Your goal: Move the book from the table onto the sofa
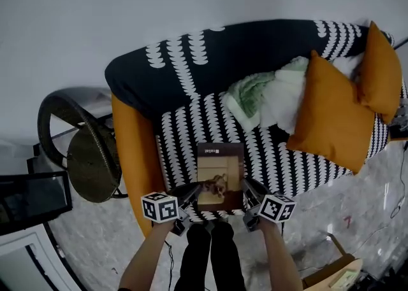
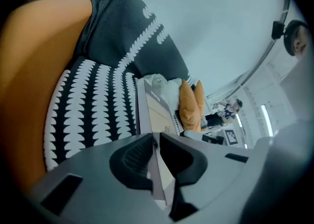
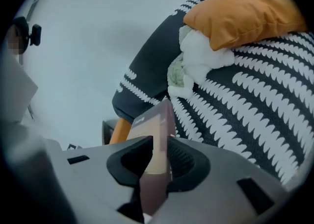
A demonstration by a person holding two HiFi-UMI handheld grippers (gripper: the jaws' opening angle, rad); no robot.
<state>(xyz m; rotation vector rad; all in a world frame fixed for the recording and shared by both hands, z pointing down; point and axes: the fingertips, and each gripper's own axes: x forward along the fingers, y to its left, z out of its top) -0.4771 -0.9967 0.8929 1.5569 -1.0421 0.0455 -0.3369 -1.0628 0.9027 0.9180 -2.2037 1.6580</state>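
Pinching one book [image 1: 220,163], left gripper [image 1: 195,190], right gripper [image 1: 246,186]

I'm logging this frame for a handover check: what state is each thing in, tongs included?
Book, closed, cover up, gripped at both sides over the sofa seat.
Left tongs, shut on the book.
Right tongs, shut on the book.
Orange cushions, leaning together at the seat's right end.
Blanket, crumpled on the seat.

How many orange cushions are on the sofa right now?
2. One cushion leans at the right end of the sofa, beside the blanket; the second cushion sits farther right, behind it. Others could be hidden behind them.
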